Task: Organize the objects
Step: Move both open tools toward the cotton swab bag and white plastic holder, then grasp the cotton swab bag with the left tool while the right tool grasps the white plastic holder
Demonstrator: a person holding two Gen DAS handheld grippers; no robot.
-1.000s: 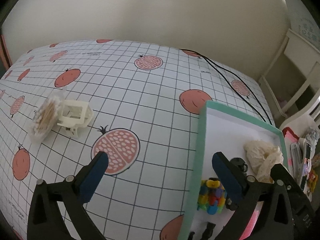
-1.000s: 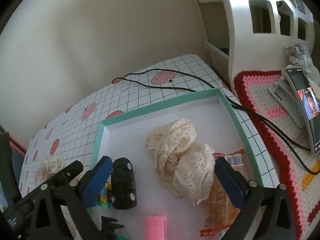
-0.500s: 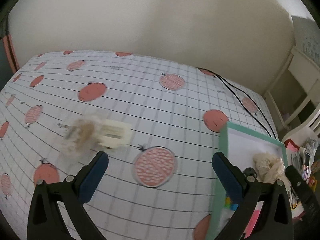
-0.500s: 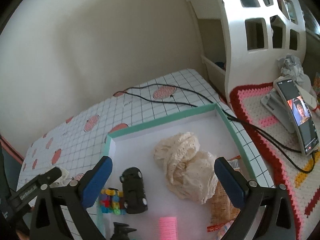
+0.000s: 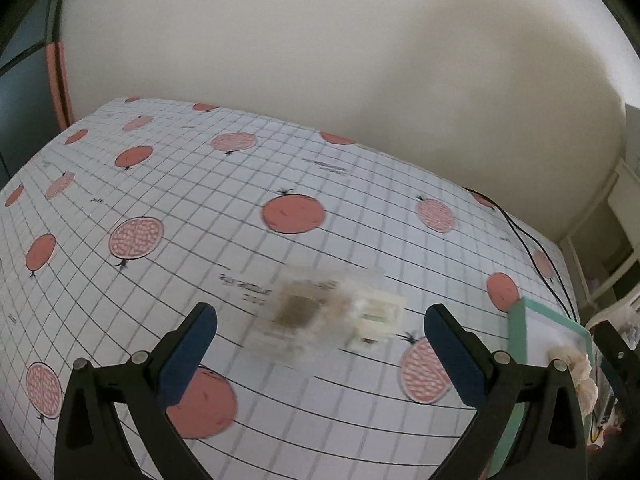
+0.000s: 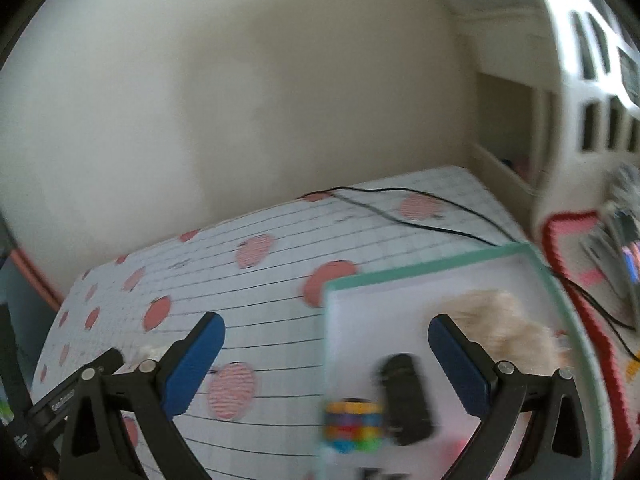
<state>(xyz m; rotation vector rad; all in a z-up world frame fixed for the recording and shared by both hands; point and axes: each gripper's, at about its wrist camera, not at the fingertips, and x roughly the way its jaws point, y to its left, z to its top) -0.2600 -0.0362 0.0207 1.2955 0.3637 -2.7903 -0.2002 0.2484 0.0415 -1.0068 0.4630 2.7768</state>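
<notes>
In the left wrist view a clear round tub of cotton swabs (image 5: 304, 312) and a small cream toy chair (image 5: 378, 314) lie blurred on the pomegranate-print tablecloth (image 5: 240, 184), just beyond my open left gripper (image 5: 320, 350). The teal-rimmed white tray (image 6: 424, 274) holds a black toy car (image 6: 406, 394), a multicoloured block cube (image 6: 354, 424) and a cream lace cloth (image 6: 508, 324). My right gripper (image 6: 326, 360) hovers open over the tray's left rim with nothing between its fingers. The tray's corner (image 5: 520, 320) and the cloth (image 5: 576, 368) show at the left view's right edge.
A black cable (image 6: 400, 208) runs across the table's far side. A white shelf unit (image 6: 580, 80) stands at the right, with a red-edged crochet mat (image 6: 576, 240) and a phone on a stand (image 6: 624, 264) beside the tray. A wall backs the table.
Both grippers have swung left and pulled back. The swab tub and chair now sit centred between the left fingers. The tray has shifted right in both views.
</notes>
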